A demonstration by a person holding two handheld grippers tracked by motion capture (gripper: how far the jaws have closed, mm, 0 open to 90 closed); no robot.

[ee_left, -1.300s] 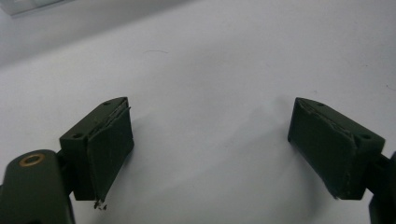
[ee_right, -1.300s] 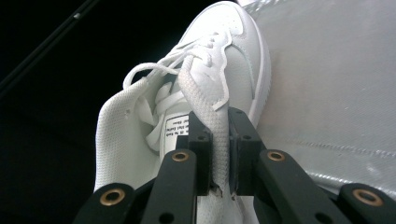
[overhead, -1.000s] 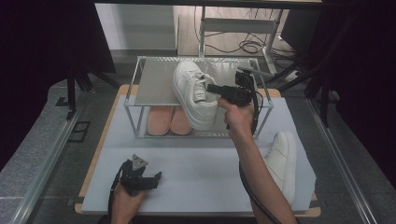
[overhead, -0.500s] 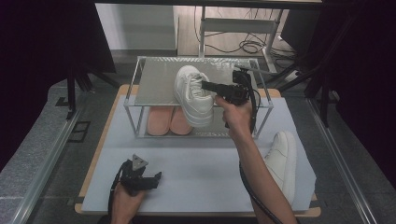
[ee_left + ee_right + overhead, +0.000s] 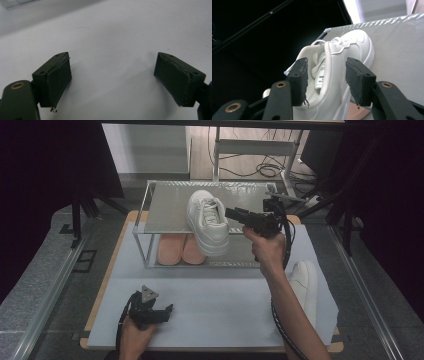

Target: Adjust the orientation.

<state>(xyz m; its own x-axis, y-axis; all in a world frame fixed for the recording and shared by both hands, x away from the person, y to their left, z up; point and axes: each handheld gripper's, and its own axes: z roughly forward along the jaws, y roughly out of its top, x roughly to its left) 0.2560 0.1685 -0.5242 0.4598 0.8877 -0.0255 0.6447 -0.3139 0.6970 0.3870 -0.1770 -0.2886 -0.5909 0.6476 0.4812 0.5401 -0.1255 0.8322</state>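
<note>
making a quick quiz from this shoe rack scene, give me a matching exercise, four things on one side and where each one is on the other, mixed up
Things:
1. white sneaker on the rack
2. second white sneaker
3. pink slippers
4. left tool

Places:
A. lower shelf of the rack
B. low over the white mat at the near left, jaws open with nothing between them
C. top shelf of the rack, heel past the front edge
D. on the white mat at the right, beside the person's forearm

Pairs: 1-C, 2-D, 3-A, 4-B
</note>
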